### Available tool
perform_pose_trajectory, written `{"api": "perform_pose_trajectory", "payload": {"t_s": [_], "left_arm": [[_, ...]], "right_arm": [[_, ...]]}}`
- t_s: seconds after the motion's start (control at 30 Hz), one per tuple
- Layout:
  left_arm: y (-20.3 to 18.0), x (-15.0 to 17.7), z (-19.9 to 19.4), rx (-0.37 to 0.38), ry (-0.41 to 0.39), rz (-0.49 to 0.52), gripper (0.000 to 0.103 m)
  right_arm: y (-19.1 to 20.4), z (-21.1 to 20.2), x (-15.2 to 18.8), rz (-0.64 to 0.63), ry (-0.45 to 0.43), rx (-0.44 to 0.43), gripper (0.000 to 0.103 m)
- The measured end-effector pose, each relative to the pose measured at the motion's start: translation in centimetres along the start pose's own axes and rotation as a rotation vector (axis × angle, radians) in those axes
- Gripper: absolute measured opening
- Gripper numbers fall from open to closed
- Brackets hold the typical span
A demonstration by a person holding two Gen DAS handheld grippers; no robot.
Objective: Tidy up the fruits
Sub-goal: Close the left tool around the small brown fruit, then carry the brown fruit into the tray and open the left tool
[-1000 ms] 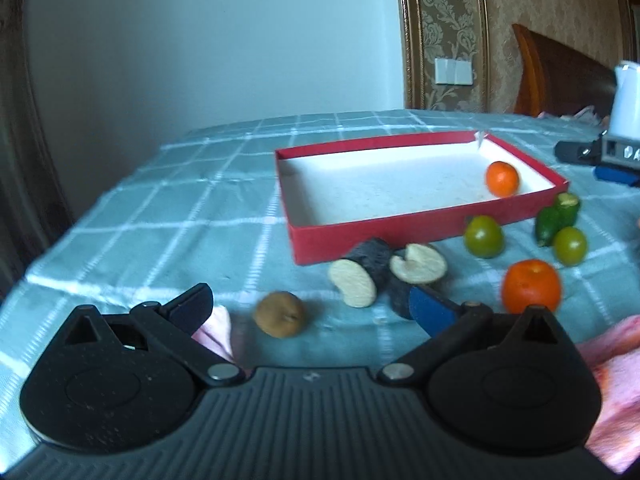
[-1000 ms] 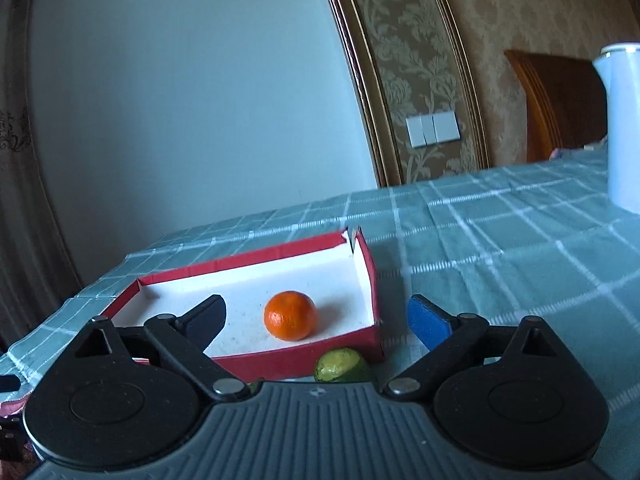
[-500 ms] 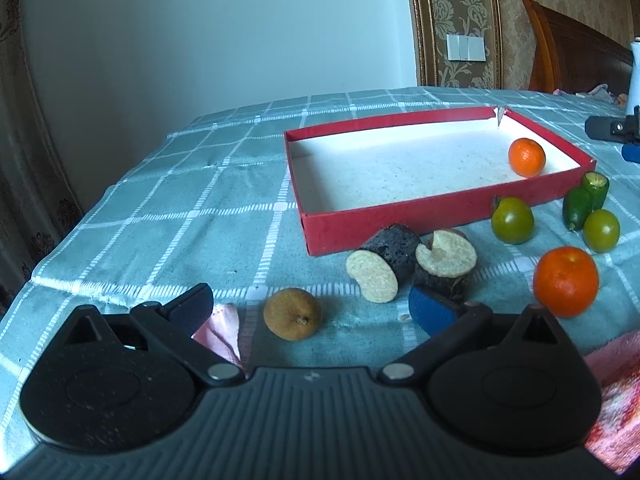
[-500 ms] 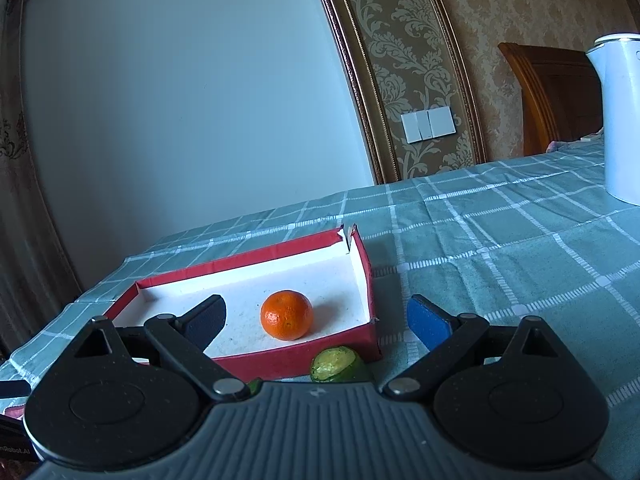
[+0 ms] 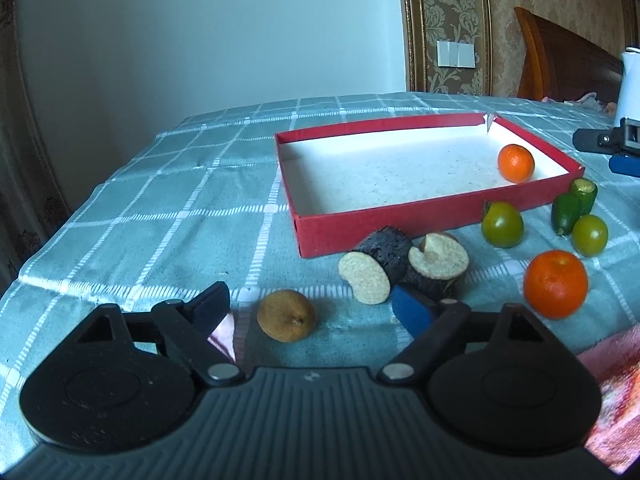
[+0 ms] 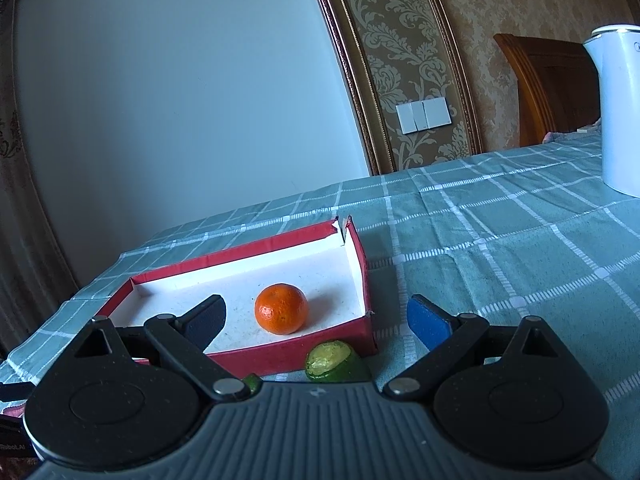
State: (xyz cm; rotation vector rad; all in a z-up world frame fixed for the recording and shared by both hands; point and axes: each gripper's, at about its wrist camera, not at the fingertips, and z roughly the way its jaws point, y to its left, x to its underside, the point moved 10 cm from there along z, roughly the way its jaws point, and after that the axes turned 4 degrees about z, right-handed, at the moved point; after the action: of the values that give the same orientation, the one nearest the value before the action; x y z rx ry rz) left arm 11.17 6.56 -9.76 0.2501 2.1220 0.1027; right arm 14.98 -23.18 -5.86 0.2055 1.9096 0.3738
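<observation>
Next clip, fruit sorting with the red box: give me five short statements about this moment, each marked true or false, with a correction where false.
1. One small orange lies inside the red box. True.
2. The left gripper is shut on the brown fruit. False: its jaws stand open, and the fruit lies on the tablecloth between them.
3. The larger orange lies outside the box. True.
4. The right gripper holds a green fruit. False: it is open and empty.
5. The box is full of green fruits. False: the round green fruit lies on the cloth outside it.
</observation>
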Motion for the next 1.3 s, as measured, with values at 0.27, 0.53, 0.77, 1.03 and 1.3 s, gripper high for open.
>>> {"api": "perform_pose_trajectory", "payload": {"t_s": [0.27,0.53,0.77,1.03,1.3], "left_arm": [[-0.2,0.2,-0.1,0.025,0.014,-0.018,0.06],[0.5,0.1,0.1,-0.006,0.025,-0.05,0.032],[0.8,0.1,0.1,-0.019,0.035,-0.068,0.026],[0.3,-1.8,-0.7,-0.01,-0.009,-0.049,0.026],[-0.8,-5.6,-0.4,0.011,-0.073,-0.036,0.026]], "right_arm": [[-0.2,0.1,0.0,0.011,0.006,0.009,0.098],[-0.2,0.1,0.0,0.013,0.008,0.011,0.098],[-0.2,0.1,0.0,0.014,0.01,0.011,0.098],[-0.3,0.1,0.0,0.015,0.008,0.014,0.098],[-0.4,0.1,0.0,0.016,0.011,0.018,0.098]]}}
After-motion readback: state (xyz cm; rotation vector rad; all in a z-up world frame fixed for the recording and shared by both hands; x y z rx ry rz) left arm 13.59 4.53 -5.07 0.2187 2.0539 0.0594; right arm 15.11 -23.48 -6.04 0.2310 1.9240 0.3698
